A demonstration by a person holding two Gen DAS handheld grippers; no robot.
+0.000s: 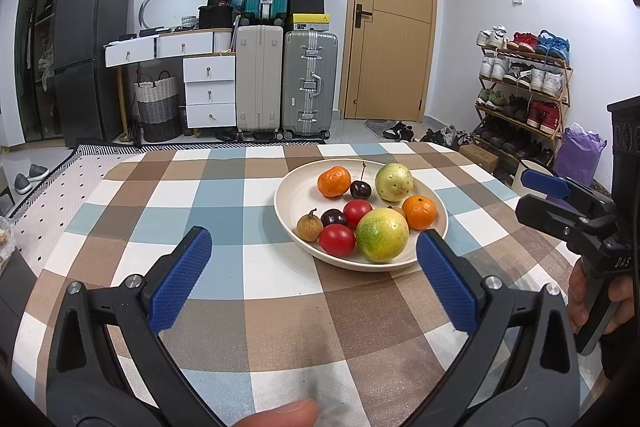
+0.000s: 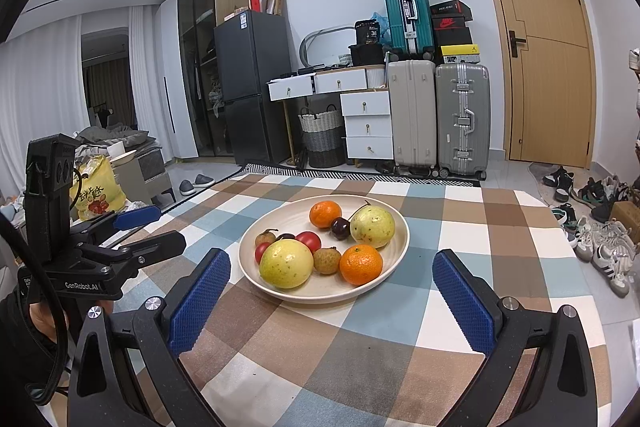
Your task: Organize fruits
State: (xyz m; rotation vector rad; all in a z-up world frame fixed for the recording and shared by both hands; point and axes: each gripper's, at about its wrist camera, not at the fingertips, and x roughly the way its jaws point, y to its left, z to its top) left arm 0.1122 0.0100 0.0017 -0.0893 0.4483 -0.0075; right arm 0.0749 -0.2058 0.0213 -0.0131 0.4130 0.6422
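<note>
- Left gripper [image 1: 314, 267]: fingers [image 1: 180, 279] spread wide, empty, above the bench [image 1: 200, 187], just short of the plate's near rim. In the right view only its side shows, at far left; spread hard to judge there.
- Right gripper [image 2: 331, 301]: fingers [image 2: 464, 303] wide apart, empty, low over the cloth, plate just ahead between them. In the left view it pokes in at the right edge, mostly cut off.
- Plate [image 1: 296, 195]: cream, on the checked cloth, right of centre in the left view, centred in the right view. All the fruit is on it.
- Fruit: two oranges [image 1: 334, 181], one far-left, one near-right [image 1: 418, 212]; two large yellow-green fruits, far [image 1: 393, 182] and near [image 1: 382, 235]; two red tomatoes [image 1: 337, 239]; two dark cherries [image 1: 361, 189]; a brown longan [image 1: 308, 225].
- Second longan, mostly hidden behind the near green fruit in the left view, shows plainly in the right view [image 2: 327, 260].
- In the right view the near green fruit covers most of one tomato and one cherry is barely visible behind the tomatoes.
- Hands: a thumb tip [image 1: 280, 415] cut off at the bottom edge; part of a hand [image 1: 592, 299] on the right gripper's handle, rest out of frame.
- Background: suitcases [image 1: 308, 83], door [image 1: 392, 15], shoe rack [image 1: 520, 87]; lens rim darkens the corners.
</note>
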